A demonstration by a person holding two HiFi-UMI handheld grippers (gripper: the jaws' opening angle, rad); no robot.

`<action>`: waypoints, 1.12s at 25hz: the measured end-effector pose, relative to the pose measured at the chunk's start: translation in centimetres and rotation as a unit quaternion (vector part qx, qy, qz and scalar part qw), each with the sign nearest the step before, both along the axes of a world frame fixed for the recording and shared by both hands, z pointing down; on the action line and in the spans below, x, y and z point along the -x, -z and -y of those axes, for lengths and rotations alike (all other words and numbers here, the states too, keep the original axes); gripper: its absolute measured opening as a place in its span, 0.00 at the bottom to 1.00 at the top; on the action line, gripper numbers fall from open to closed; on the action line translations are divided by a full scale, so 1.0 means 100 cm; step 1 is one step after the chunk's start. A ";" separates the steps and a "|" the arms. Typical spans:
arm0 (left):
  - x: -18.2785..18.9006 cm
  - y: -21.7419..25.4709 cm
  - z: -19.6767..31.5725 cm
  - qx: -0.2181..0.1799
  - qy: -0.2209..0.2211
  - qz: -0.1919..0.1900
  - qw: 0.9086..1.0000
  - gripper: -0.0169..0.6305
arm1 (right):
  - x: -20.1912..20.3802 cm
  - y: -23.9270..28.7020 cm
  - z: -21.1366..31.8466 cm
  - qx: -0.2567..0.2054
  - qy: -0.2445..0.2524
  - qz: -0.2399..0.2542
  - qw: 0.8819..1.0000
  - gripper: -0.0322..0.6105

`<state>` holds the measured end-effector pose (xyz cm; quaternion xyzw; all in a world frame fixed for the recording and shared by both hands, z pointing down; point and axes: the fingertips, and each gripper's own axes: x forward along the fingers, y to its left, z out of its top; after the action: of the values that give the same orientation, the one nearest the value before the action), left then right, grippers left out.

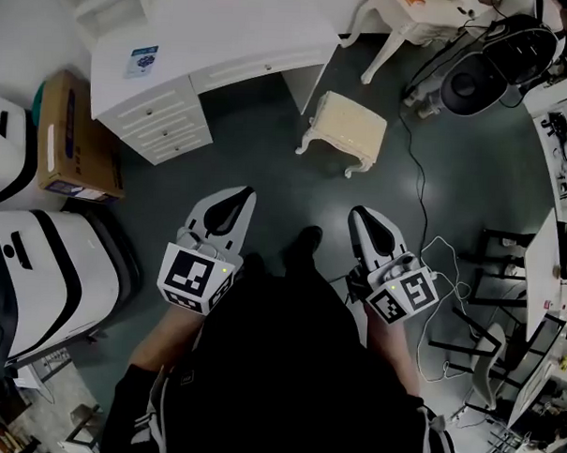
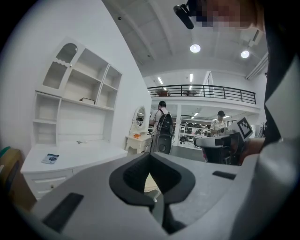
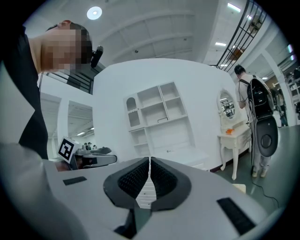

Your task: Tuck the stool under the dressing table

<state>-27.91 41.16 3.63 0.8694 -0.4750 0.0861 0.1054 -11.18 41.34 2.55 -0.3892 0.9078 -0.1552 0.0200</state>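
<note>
Approach step: left gripper [image 1: 240, 195] and right gripper [image 1: 361, 216] both closed, empty, short of the stool [image 1: 344, 128] at upper centre, beside the dressing table [image 1: 207, 53] opening; next, probably open and grasp the seat.

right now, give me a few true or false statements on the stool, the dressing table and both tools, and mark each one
1. The cream cushioned stool is tucked under the white dressing table. False: it stands out on the dark floor, in front of the table's opening.
2. The left tool and the right tool are both shut and empty. True.
3. A brown cardboard box sits on the floor beside the table's drawer end. True.
4. The stool lies tipped on its side. False: it stands upright on its legs.
5. The right tool touches the stool. False: bare floor lies between them.
</note>
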 end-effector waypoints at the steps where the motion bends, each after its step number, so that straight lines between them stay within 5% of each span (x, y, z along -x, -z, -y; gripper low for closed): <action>1: -0.004 0.000 0.007 -0.001 -0.004 0.001 1.000 0.03 | -0.005 -0.002 0.005 0.000 -0.005 0.001 1.000 0.08; 20: -0.159 0.006 0.144 0.010 -0.043 0.022 0.999 0.04 | -0.154 -0.015 0.135 0.017 -0.027 0.044 0.999 0.08; 28: -0.179 -0.004 0.182 0.025 -0.022 0.024 0.999 0.03 | -0.195 -0.031 0.170 0.038 -0.028 0.049 0.998 0.08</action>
<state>-10.02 22.96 4.04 0.8744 -0.4558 0.1213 0.1138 8.33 24.32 5.66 -0.4066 0.8881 -0.2073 0.0538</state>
